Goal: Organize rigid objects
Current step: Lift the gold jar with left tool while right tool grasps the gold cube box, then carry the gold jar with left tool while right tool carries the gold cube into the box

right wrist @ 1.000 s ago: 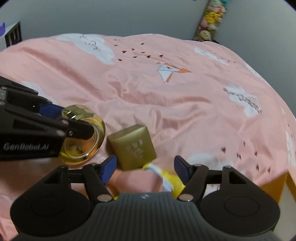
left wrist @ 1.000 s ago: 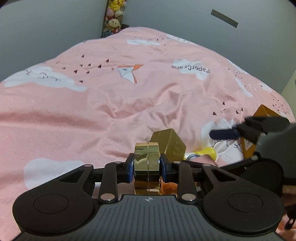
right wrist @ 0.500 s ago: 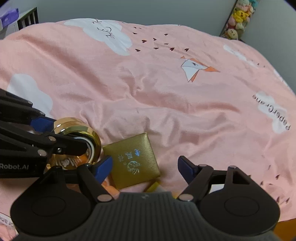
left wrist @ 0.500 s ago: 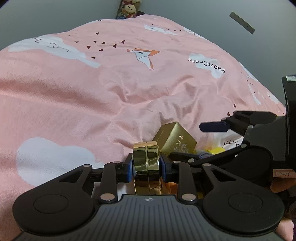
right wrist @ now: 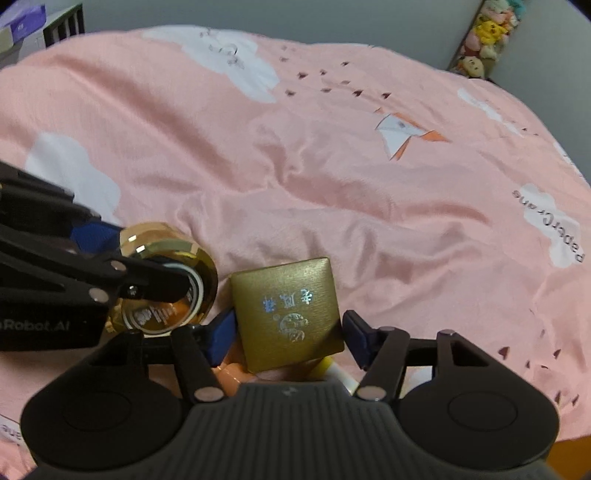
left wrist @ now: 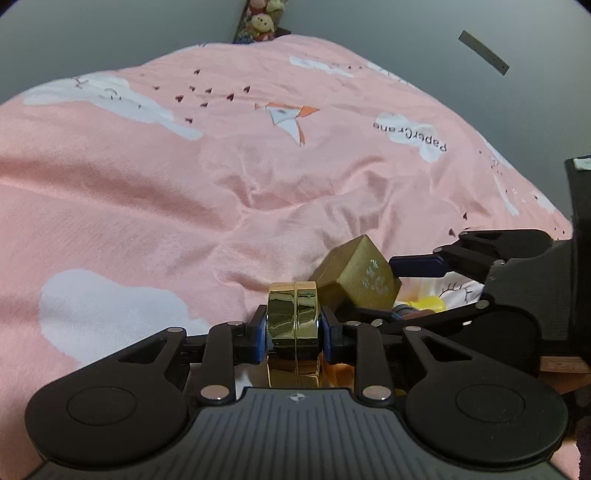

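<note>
My left gripper point(left wrist: 293, 330) is shut on a round shiny gold case point(left wrist: 293, 317), held on edge just above the pink bedspread; the case also shows in the right wrist view point(right wrist: 168, 280). A square brushed-gold box point(right wrist: 290, 312) with printed characters lies tilted between the open fingers of my right gripper point(right wrist: 288, 332). The blue pads stand at its two sides; whether they touch it is unclear. The box also shows in the left wrist view point(left wrist: 356, 278), right of the case. A yellow item point(left wrist: 430, 304) lies partly hidden under the box.
The pink bedspread point(right wrist: 332, 166) with white clouds and a paper-crane print fills both views. Plush toys point(right wrist: 484, 40) hang at the far wall corner. A shelf with a purple box point(right wrist: 26, 26) stands at the far left. An orange item point(right wrist: 232, 373) lies beneath the right gripper.
My right gripper has moved forward so its open fingers now flank the gold box, and they have narrowed. My left gripper keeps hold of the round case, with its view shifted slightly.
</note>
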### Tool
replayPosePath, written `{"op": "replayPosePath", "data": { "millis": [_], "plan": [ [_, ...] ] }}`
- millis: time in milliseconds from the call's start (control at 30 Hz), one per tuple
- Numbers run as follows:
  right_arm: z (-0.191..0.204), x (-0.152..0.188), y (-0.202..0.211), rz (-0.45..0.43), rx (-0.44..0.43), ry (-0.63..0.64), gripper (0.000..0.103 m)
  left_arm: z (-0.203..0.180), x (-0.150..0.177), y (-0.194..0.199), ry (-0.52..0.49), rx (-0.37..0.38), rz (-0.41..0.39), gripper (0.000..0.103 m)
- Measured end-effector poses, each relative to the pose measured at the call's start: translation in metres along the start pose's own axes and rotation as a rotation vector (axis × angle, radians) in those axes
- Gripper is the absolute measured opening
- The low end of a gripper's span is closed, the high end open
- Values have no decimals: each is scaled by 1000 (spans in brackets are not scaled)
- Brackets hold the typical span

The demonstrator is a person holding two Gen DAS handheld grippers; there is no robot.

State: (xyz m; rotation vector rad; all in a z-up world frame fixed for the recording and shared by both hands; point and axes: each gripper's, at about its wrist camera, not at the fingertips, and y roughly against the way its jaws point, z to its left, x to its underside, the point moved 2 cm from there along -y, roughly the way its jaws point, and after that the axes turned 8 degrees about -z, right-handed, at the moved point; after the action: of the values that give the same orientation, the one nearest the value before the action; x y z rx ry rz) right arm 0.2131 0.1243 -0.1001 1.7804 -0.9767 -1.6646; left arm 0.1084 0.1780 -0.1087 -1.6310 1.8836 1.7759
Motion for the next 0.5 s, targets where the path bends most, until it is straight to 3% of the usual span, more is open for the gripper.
{"op": "replayPosePath", "data": {
  "millis": [233,500],
  "plan": [
    [2,-2,38,-61,48,-7,61,-16,-4,27,-35,-4,-70,31],
    [0,1,105,-141,138,-17,61,-47,-9,59,-76,54,-136,31]
  ]
}}
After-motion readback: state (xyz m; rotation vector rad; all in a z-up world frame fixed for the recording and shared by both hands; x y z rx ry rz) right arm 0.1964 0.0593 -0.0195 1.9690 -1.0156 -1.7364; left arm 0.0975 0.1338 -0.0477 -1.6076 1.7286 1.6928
